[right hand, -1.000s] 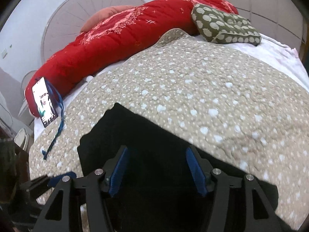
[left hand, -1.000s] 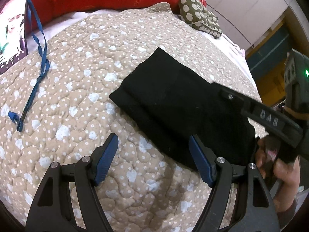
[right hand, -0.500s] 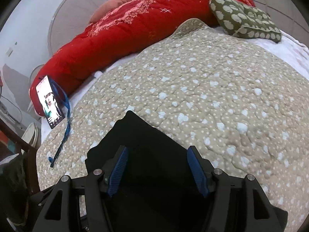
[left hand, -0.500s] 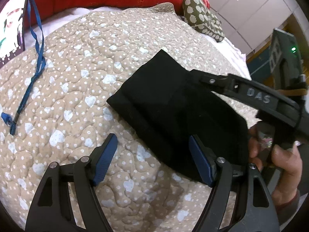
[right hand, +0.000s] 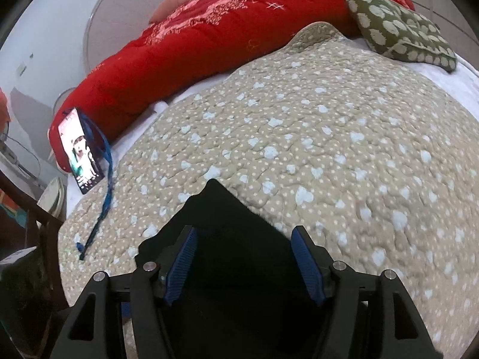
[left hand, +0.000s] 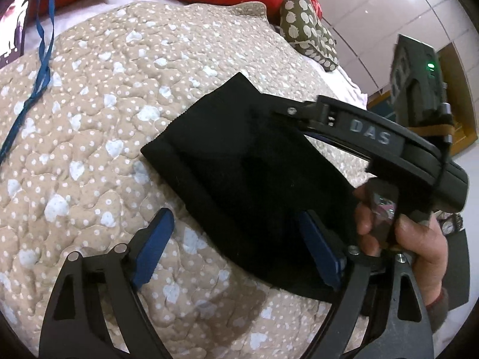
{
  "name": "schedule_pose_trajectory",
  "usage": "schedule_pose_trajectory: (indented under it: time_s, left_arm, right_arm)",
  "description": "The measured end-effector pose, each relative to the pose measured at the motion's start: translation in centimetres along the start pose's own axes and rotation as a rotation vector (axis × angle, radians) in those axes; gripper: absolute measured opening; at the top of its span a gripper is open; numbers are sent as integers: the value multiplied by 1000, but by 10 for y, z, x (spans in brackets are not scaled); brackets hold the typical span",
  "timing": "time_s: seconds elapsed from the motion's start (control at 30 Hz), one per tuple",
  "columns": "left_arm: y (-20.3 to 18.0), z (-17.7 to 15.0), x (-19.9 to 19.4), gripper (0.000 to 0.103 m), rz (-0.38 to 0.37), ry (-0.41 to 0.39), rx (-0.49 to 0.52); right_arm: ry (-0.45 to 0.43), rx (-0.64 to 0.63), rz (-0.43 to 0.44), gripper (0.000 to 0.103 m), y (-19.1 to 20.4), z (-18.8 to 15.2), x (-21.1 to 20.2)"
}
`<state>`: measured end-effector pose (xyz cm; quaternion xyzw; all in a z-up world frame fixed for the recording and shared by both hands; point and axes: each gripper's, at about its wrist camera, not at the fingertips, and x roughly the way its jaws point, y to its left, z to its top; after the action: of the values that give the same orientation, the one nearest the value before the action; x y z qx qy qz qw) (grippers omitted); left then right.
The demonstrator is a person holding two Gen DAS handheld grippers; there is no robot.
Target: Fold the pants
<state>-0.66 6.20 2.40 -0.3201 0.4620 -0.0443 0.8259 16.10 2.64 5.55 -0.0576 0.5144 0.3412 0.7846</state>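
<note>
My fingers (left hand: 155,248) are hanging open on both grippers, the left gripper (left hand: 236,251) having just widened, gripping nothing. The pants (left hand: 245,173) are lying as a compact folded bundle on the quilt (left hand: 119,95); I'm judging little remains.

We see the black pants (left hand: 248,179) folded into a flat, compact rectangle on the quilted bedcover, its far corner pointing toward 12 o'clock in the right wrist view.
</note>
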Motion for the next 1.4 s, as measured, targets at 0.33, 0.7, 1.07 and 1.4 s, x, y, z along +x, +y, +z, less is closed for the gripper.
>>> schedule_pose_trajectory:
  time_s: [0.33, 0.7, 1.07, 1.4]
  left_arm:
    - [3, 0, 4, 99, -78, -58, -9]
    - [-61, -12, -49, 24, -246, -108, 266]
    - [-180, -122, 5, 24, -289, 115, 722]
    - [-180, -128, -47, 65, -305, 75, 906]
  right_arm:
    - [-36, 53, 93, 49, -11, 5, 34]
    - [-394, 113, 178, 17, -13, -32, -89]
    - [-618, 466, -63, 17, -113, -210, -218]
    - [-657, 777, -102, 66, -155, -288, -263]
